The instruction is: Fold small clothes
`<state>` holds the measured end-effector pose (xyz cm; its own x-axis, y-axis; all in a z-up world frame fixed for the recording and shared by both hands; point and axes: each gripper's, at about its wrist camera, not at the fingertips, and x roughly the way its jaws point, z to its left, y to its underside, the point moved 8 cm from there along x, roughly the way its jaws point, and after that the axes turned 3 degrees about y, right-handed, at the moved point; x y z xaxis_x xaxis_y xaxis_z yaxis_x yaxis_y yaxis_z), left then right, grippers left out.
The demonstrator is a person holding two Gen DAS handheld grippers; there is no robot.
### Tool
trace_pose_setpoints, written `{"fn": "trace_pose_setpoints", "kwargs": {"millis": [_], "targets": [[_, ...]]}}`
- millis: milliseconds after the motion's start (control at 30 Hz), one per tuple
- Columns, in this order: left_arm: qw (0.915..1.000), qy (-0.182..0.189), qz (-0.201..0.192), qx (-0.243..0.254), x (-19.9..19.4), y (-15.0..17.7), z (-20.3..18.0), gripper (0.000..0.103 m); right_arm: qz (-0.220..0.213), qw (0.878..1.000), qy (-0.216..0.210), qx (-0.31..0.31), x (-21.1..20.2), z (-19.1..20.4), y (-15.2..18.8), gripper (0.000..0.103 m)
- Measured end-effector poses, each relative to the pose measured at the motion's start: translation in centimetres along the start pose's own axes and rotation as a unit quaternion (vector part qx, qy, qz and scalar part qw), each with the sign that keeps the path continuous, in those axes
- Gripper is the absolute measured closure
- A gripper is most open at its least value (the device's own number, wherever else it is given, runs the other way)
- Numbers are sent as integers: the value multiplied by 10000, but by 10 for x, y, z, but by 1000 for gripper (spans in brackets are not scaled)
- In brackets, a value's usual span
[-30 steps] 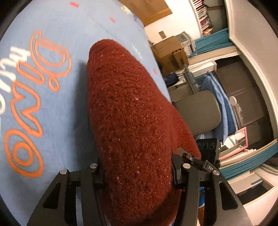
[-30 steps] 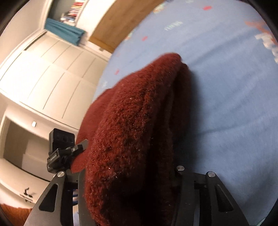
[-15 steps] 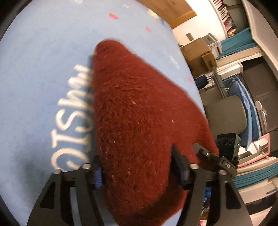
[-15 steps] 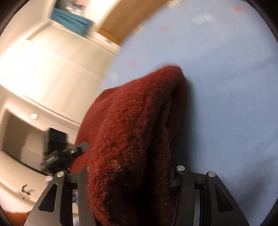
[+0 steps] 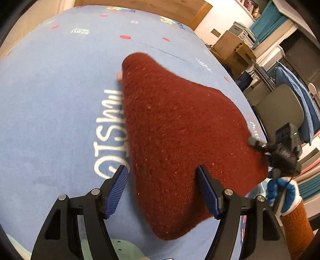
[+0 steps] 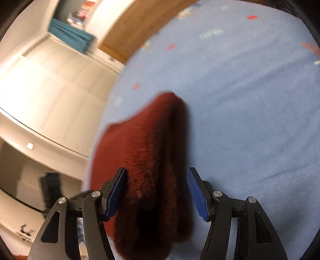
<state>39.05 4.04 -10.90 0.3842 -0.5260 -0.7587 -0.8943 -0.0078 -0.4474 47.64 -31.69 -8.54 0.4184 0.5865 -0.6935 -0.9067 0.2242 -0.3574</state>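
Note:
A dark red fuzzy garment (image 5: 176, 124) lies folded on the blue printed bed sheet (image 5: 60, 90). My left gripper (image 5: 162, 170) straddles its near end with the jaws wide. The left pad stands clear of the cloth and the right pad sits at its edge. In the right wrist view the same garment (image 6: 148, 136) lies as a thick roll between the jaws of my right gripper (image 6: 157, 172). These jaws are opening, and the right pad is apart from the cloth. A gloved hand (image 5: 282, 194) shows at the garment's far corner.
The sheet (image 6: 250, 100) spreads wide beyond the garment. A wooden board (image 5: 160, 10) runs along its far edge. A cardboard box (image 5: 234, 46), a grey chair (image 5: 280, 108) and shelves stand to the right. White cupboard doors (image 6: 50, 90) face the bed's other side.
Both grippers' jaws have spread and let go of the garment, which now rests on the sheet. The left gripper has swung and drawn back, so more of the bed shows.

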Motion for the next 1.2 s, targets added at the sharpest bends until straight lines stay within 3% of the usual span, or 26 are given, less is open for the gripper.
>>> {"fn": "trace_pose_setpoints", "kwargs": {"millis": [100,267,367,633,967,1200], "targets": [[10000,-70,-12,-32,12,1,-9,30,58,9997,220,-51,11,-10,8,31],[9996,-191,-44,-211,23,-18,-19,26,57,9990,425,-96,8,-6,9,29],[9993,-334,-79,-156,11,-18,-19,26,8,9982,565,-204,-8,13,7,29],[9947,-806,-583,-279,-23,-8,-45,27,-149,9928,1171,-192,-51,3,32,27],[9756,-1747,-1328,45,-69,39,-106,27,-670,9798,1825,-480,-118,38,83,27],[9625,-2145,-1620,370,-96,76,-137,17,-1003,9701,2117,-638,-154,69,129,24]]}}
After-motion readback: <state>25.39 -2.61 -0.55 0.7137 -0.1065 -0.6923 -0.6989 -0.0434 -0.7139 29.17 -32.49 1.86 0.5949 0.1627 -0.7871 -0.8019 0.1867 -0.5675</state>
